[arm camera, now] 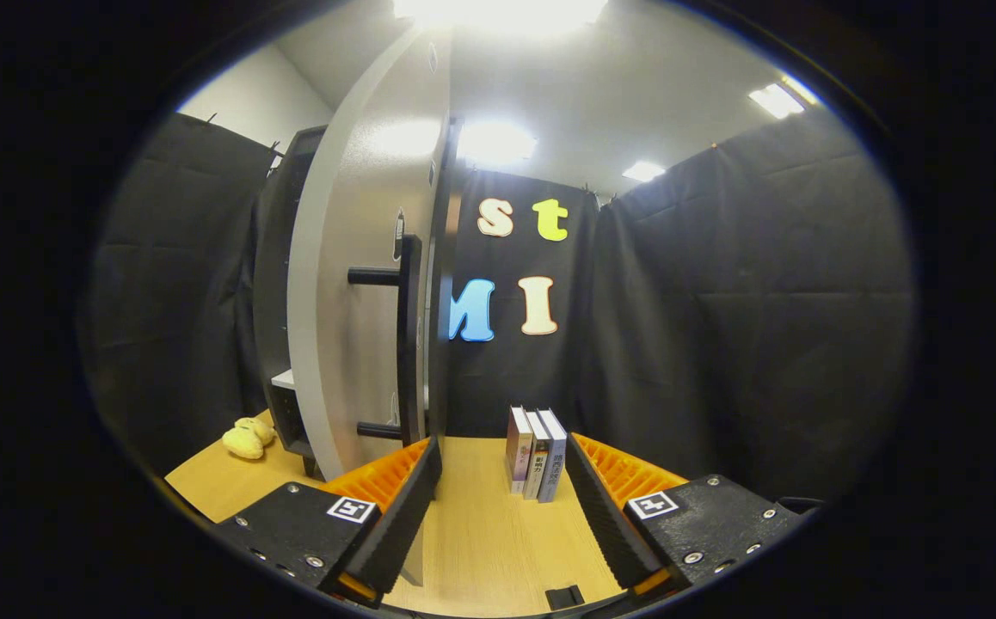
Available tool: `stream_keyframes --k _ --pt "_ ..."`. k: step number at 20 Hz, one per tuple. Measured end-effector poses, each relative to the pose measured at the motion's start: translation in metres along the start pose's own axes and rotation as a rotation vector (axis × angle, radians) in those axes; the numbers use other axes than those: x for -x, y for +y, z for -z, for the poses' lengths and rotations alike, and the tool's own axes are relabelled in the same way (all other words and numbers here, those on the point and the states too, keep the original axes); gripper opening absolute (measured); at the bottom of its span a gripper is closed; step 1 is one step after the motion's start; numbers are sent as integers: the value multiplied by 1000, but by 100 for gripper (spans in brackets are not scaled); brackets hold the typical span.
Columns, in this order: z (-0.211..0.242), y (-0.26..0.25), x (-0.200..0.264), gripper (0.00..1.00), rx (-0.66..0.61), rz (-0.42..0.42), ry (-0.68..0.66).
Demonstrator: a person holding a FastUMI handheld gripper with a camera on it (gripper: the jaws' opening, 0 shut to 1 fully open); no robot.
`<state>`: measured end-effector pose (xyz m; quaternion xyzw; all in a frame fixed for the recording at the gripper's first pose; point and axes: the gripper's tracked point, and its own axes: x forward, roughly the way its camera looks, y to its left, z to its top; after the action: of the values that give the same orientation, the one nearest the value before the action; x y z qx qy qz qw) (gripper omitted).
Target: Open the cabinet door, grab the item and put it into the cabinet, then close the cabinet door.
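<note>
Jaws (502, 490): we see them spread wide, holding nothing, bare tabletop (481, 533) between them.
Books (537, 454): three upright, touching, just ahead between the fingers.
Door (369, 292): swung open toward us, its edge beside the left finger; dark bar handle (409, 340) on its face.
Cabinet (279, 284): behind the door, mostly hidden by it.
Toy (247, 438): yellow, on the tabletop left of the cabinet.

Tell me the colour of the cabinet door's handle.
Black, seen in the gripper view: handle on the pale grey door.
</note>
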<state>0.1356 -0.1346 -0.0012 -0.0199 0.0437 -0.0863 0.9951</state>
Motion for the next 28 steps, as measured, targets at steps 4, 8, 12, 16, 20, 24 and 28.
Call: stream_keyframes --k 4,8,12,16,20,24,28 --pt "-3 35 9 91 -13 -11 4" --pt "-6 71 14 91 -18 -34 -1" --pt "-8 115 13 91 -23 -67 -13" --pt "-9 166 3 91 -73 -115 -13" --pt "-18 207 -1 91 -81 -132 -30" --pt "-23 245 -2 91 -74 -161 -38" --pt "-30 271 1 91 -48 -197 -45"
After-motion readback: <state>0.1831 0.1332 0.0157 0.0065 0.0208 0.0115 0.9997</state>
